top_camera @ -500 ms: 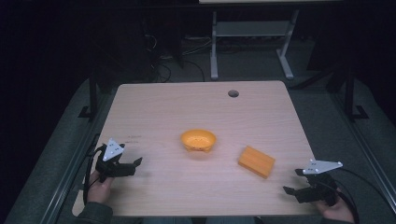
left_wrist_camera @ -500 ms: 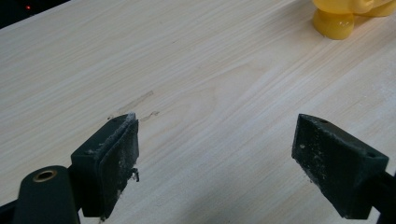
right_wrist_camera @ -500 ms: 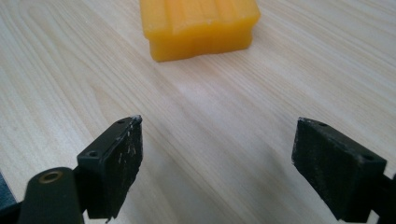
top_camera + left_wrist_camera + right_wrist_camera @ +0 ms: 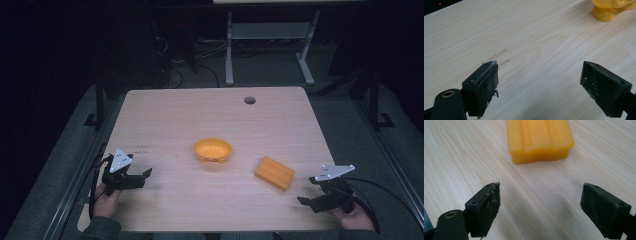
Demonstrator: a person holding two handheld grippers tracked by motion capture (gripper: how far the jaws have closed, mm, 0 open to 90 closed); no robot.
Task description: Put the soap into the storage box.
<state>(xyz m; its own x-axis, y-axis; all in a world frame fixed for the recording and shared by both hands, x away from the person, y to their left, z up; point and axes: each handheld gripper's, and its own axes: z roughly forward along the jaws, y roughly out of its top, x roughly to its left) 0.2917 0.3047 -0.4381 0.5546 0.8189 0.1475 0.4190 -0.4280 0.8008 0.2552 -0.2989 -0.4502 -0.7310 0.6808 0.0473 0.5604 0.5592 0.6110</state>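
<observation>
Orange block point(image 4: 274, 172) flat on table point(image 4: 210, 110) right of bowl point(image 4: 213, 149), just ahead of right gripper point(image 4: 306, 202), fingers wide; left gripper point(image 4: 145, 176) likewise wide, both barely shifted since before, grasp not begun.

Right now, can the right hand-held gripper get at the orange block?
Probably yes: the right hand-held gripper is open and faces the orange block, with bare table between them.

No legible text, label, brand, number or sign found on any surface. The faint dark marks on the table point(image 4: 142, 146), near its left side, are too small and blurred to read in the high view.
</observation>
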